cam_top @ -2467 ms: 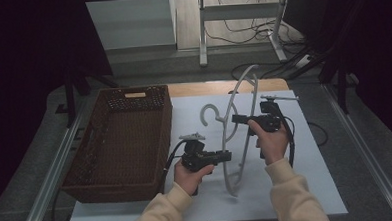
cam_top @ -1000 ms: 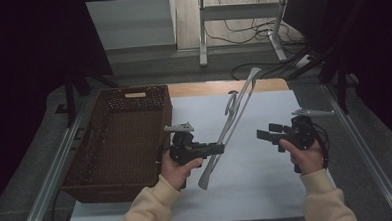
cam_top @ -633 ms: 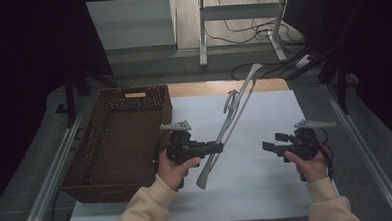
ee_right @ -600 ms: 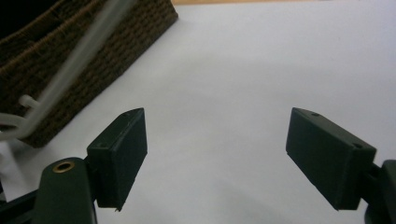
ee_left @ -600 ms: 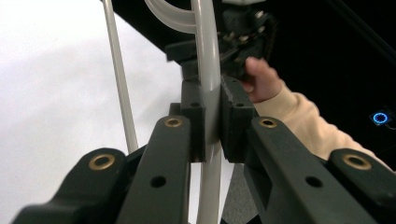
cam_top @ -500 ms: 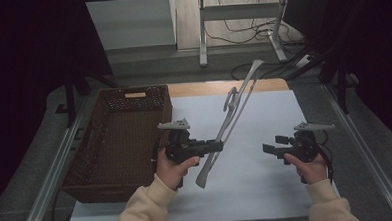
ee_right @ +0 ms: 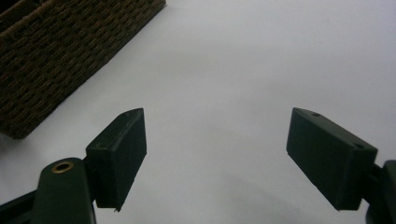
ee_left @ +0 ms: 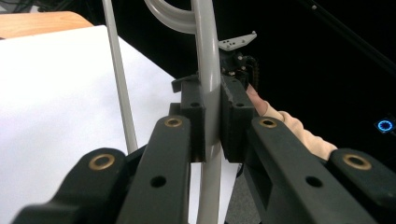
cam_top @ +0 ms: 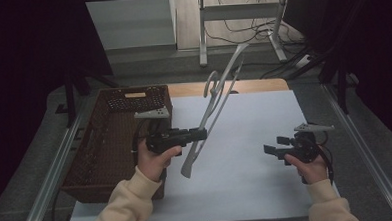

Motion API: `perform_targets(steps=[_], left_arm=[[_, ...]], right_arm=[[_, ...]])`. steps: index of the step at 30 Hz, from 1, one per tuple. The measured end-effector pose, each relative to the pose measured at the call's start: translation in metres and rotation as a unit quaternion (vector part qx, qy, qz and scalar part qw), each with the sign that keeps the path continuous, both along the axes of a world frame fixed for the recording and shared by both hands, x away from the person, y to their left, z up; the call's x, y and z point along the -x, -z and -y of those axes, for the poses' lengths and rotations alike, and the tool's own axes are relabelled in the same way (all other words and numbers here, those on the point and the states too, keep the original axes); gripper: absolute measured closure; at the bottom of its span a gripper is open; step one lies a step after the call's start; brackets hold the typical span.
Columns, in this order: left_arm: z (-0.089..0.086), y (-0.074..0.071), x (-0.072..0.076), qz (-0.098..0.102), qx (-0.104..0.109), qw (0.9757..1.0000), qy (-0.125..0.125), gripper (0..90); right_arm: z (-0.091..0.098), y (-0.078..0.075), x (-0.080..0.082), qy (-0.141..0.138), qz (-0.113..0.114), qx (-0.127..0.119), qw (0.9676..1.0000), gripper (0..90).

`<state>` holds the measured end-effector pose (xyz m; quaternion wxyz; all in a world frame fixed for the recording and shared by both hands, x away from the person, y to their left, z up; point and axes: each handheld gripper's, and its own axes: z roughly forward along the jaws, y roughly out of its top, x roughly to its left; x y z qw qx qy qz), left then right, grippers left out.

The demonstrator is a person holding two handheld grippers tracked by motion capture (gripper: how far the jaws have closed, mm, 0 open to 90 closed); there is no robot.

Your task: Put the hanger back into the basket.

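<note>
A grey clothes hanger hangs tilted above the white bench, clamped in the left gripper jaws beside the wicker basket. The right gripper, jaws spread and empty, hovers well apart.

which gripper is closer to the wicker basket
Left. The left gripper, shut on the grey hanger, is held just beside the wicker basket's right wall. The right gripper hangs open, well off to the basket's right over the white sheet.
</note>
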<state>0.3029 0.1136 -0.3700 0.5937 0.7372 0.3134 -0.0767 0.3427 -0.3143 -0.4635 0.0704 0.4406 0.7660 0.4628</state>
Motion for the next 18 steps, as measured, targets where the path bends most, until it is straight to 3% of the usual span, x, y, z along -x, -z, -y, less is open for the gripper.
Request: perform_targets(steps=[8,18], left_arm=[[-0.022,-0.006,0.000,0.008,-0.005,0.9998,-0.017,82.1],[-0.045,-0.009,-0.002,0.007,0.002,0.9994,-0.034,82.0]], right_arm=[[0.002,0.000,-0.001,0.003,0.006,0.007,1.0000,18.3],[0.003,0.001,-0.002,0.009,0.005,0.013,0.9999,16.8]])
